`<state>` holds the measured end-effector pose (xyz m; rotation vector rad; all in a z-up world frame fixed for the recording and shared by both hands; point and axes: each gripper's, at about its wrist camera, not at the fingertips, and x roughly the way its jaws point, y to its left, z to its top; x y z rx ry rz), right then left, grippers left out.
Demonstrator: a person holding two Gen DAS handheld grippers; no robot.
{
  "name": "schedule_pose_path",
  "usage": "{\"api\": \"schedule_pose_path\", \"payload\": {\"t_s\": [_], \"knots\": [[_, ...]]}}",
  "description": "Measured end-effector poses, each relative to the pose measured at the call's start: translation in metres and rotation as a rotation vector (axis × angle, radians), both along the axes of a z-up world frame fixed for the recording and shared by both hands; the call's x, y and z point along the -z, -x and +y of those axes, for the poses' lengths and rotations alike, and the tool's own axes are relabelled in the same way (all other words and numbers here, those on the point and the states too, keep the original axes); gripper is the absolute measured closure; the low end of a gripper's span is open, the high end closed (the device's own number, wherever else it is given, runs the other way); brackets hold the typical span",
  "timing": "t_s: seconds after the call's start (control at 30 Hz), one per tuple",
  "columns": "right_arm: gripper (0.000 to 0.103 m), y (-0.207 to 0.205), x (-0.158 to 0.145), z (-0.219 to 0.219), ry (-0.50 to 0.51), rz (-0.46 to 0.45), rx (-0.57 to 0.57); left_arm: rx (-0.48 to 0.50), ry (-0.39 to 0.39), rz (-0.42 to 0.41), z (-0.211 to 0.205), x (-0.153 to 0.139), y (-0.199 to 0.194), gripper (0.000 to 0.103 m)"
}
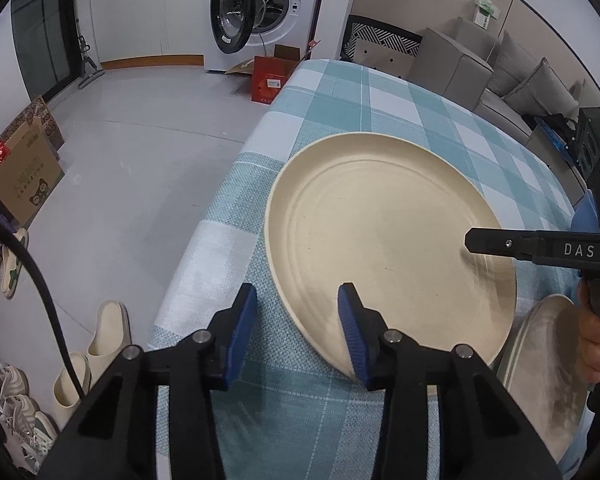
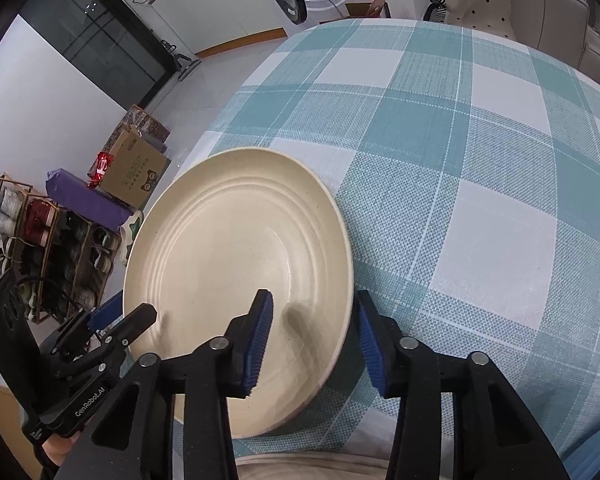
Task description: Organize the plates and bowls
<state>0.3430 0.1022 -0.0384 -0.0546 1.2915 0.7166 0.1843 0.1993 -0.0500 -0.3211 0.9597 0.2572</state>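
Around you the floor (image 1: 148, 128) is pale, glossy grey. At the far wall a white washing machine (image 1: 268, 8) stands with its round door (image 1: 232, 12) swung open, white cabinets (image 1: 140, 12) to its left. A red box (image 1: 270, 80) sits on the floor just before it. On your left, cardboard boxes (image 1: 24, 168) lean by a dark glass door (image 1: 40, 32); a shoe rack (image 2: 40, 248) stands nearby. A grey sofa (image 1: 492, 64) with cushions lines the right side.
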Motion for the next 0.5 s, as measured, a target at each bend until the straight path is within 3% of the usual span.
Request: {"api": "schedule_pose_path", "payload": {"t_s": [0.1,0.37,0.5], "knots": [[0.066,0.000,0.000,-0.001,-0.011,0.002,0.009,0.008,0.005,-0.004,-0.002,-0.001,-0.001,0.068],[0.082,-0.004,0.001,-0.009,-0.015,-0.008,0.031,0.001,0.002,-0.010,0.000,-0.002,0.000,0.080],[0.088,-0.007,0.003,-0.013,-0.028,0.009,0.051,0.004,-0.002,-0.008,0.000,-0.002,0.001,0.082]]}}
